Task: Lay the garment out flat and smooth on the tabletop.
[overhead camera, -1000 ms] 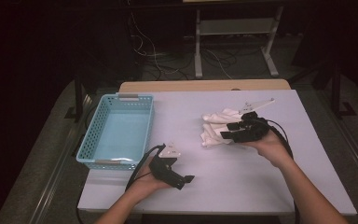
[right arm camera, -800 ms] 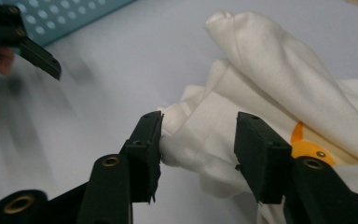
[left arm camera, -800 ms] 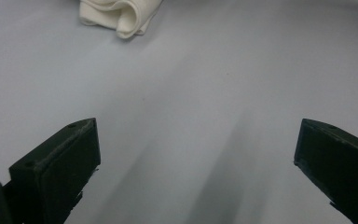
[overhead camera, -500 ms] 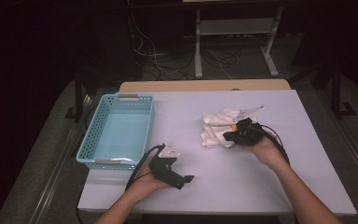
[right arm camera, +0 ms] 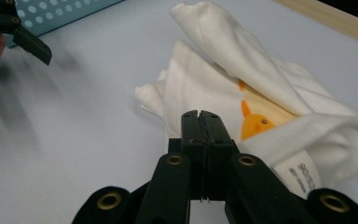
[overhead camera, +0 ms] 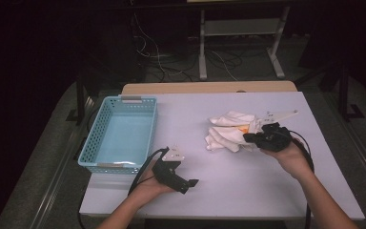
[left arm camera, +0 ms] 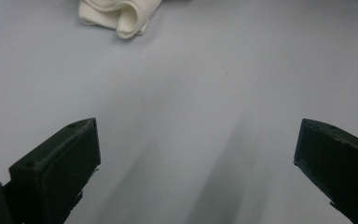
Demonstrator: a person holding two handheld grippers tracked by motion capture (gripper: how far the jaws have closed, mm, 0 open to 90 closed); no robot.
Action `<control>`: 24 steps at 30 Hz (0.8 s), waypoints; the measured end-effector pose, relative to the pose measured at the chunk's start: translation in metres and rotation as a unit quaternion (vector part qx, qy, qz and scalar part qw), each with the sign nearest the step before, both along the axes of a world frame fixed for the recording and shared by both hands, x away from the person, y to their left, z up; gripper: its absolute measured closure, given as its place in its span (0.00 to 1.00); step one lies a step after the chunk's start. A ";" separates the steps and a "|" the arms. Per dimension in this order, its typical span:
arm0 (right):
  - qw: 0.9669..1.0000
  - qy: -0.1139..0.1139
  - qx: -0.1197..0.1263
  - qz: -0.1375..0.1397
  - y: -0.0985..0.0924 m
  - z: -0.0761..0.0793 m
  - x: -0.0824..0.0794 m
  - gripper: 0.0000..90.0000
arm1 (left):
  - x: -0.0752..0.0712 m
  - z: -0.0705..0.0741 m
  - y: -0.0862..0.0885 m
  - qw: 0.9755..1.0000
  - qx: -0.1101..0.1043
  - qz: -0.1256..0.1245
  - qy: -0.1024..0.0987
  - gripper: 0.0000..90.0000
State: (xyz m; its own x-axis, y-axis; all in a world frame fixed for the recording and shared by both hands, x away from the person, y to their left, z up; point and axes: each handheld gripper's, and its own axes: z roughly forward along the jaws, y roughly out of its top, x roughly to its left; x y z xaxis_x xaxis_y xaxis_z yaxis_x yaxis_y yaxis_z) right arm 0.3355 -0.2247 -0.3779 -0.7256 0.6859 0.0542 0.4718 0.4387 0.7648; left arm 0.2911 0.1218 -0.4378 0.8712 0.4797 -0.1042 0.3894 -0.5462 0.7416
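Our right claw (right arm camera: 200,116) pinches the white cloth (right arm camera: 270,107).
Left claw (left arm camera: 196,154) spread over bare bench (overhead camera: 228,181); blue basket (overhead camera: 88,148) beside it.

Light-blue plastic basket (overhead camera: 122,131) w/ perforated walls sits on left part of pale table (overhead camera: 228,186), near its front-left edge; its corner shows top-left in right gripper view (right arm camera: 60,14). Wooden strip (overhead camera: 209,88) runs along table's far edge. Behind, on dark floor: white metal stand (overhead camera: 240,45) & loose cables (overhead camera: 157,52).
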 end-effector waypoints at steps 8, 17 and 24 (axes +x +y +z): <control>1.000 0.007 0.010 -0.029 -0.036 -0.002 -0.015 0.98 | 0.000 0.000 0.000 1.000 0.000 0.001 0.001 0.00; 0.998 0.029 0.004 -0.051 -0.065 -0.015 -0.028 0.98 | 0.000 0.000 0.000 1.000 0.001 0.000 0.001 0.00; 0.996 0.055 -0.006 -0.064 -0.080 -0.030 -0.033 0.98 | 0.000 0.000 0.000 1.000 0.000 0.000 0.002 0.00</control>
State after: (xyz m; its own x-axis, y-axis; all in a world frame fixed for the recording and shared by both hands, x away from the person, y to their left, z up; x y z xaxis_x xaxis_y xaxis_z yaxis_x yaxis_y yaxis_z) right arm 0.3026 -0.3048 -0.4082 -0.6225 0.7734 0.1198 0.6054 0.3789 0.6999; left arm 0.2914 0.1215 -0.4380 0.8704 0.4804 -0.1080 0.3928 -0.5452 0.7406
